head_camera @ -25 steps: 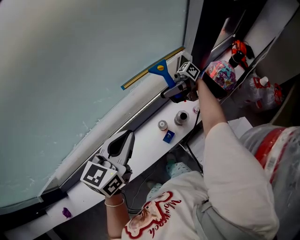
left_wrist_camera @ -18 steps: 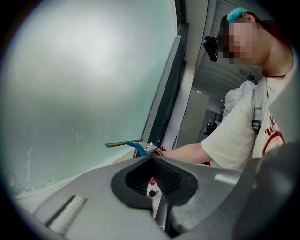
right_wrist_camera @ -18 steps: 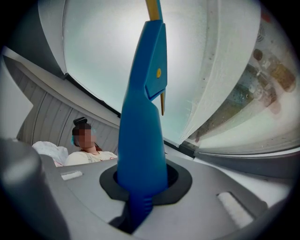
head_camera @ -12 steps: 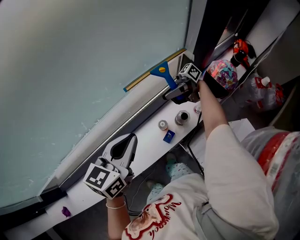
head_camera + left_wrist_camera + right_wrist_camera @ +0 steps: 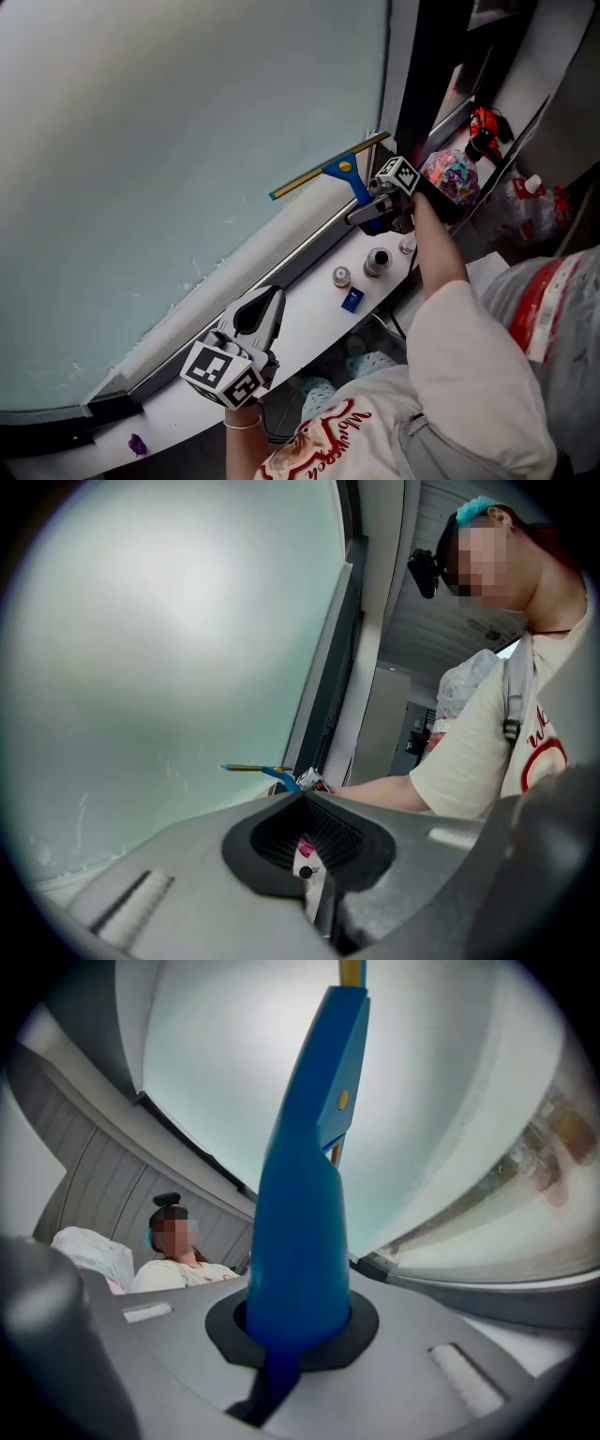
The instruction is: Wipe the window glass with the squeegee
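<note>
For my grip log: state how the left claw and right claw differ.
The right claw is shut on the blue squeegee, having just closed further; left claw is shut on nothing. The right claw is up at the window glass; left claw sits lower, over the sill. Both carry marker cubes.

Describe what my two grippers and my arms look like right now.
The left gripper and right gripper are grey moulded shells with black-lined fingers. Each carries a white cube printed with black square markers. The person wears a cream short sleeve, a thin bracelet on the left wrist, and what looks like a multicoloured glove on the right hand.
</note>
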Demonstrator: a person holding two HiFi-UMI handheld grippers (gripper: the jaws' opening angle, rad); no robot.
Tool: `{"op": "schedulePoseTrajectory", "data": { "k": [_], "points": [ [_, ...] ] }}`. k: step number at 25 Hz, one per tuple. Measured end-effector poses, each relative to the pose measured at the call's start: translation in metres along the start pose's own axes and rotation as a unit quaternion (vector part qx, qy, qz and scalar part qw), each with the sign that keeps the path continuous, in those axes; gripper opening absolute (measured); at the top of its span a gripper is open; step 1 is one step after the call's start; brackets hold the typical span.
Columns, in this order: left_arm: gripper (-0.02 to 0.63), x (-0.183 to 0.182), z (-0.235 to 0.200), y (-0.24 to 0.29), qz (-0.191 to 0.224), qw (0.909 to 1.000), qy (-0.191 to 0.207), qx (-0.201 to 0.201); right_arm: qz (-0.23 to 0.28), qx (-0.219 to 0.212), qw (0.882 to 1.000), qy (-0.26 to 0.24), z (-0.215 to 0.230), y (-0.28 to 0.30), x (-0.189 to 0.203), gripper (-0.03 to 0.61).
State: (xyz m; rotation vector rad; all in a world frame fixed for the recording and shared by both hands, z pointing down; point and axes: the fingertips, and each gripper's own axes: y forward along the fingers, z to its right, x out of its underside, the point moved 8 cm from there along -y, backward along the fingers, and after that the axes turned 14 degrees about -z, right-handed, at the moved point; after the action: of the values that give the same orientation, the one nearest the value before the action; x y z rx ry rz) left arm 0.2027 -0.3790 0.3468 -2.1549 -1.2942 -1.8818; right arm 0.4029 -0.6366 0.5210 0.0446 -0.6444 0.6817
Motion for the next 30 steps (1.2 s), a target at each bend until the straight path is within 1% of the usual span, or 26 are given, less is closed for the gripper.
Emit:
{"op": "schedulePoseTrajectory", "data": {
  "k": [2, 5, 7, 10, 12, 14, 16, 19, 22, 24, 26, 28, 30],
  "points": [
    [0.006, -0.005, 0.005, -0.013, 0.010, 0.9999, 0.012, 0.002, 0.005, -0.006, 0.999, -0.039, -0.023, 0.012, -0.011, 0.012],
    [0.005, -0.018, 0.011, -0.032, 0.033, 0.9988, 0.037, 0.004, -0.023, -0.006, 0.993, -0.118, -0.070, 0.037, -0.041, 0.012],
    [0.005, -0.036, 0.012, -0.043, 0.051, 0.9967, 0.063, 0.003, -0.059, 0.000, 0.982, -0.179, -0.107, 0.055, -0.074, 0.012],
    [0.005, -0.063, 0.012, -0.060, 0.081, 0.9913, 0.104, -0.002, -0.116, 0.030, 0.961, -0.251, -0.166, 0.090, -0.133, 0.012],
    [0.005, -0.078, 0.016, -0.077, 0.088, 0.9882, 0.125, -0.009, -0.133, 0.047, 0.949, -0.282, -0.205, 0.123, -0.165, 0.012],
    [0.005, -0.098, 0.019, -0.096, 0.093, 0.9834, 0.154, -0.020, -0.139, 0.052, 0.940, -0.308, -0.244, 0.158, -0.199, 0.012],
    [0.005, -0.128, 0.023, -0.114, 0.112, 0.9737, 0.194, -0.041, -0.144, 0.060, 0.931, -0.331, -0.282, 0.188, -0.235, 0.012],
    [0.006, -0.178, 0.032, -0.143, 0.146, 0.9542, 0.249, -0.078, -0.155, 0.085, 0.922, -0.344, -0.322, 0.224, -0.282, 0.012],
    [0.005, -0.226, 0.041, -0.168, 0.159, 0.9374, 0.287, -0.116, -0.166, 0.117, 0.914, -0.351, -0.346, 0.251, -0.319, 0.012],
    [0.006, -0.249, 0.047, -0.179, 0.160, 0.9293, 0.304, -0.135, -0.163, 0.129, 0.910, -0.360, -0.357, 0.264, -0.336, 0.014],
    [0.005, -0.269, 0.048, -0.186, 0.165, 0.9251, 0.310, -0.145, -0.150, 0.121, 0.909, -0.369, -0.370, 0.274, -0.351, 0.012],
    [0.006, -0.290, 0.046, -0.193, 0.171, 0.9247, 0.307, -0.147, -0.139, 0.104, 0.910, -0.375, -0.386, 0.286, -0.371, 0.012],
    [0.006, -0.308, 0.045, -0.199, 0.171, 0.9257, 0.304, -0.147, -0.132, 0.106, 0.909, -0.381, -0.399, 0.291, -0.390, 0.012]
  ]
}}
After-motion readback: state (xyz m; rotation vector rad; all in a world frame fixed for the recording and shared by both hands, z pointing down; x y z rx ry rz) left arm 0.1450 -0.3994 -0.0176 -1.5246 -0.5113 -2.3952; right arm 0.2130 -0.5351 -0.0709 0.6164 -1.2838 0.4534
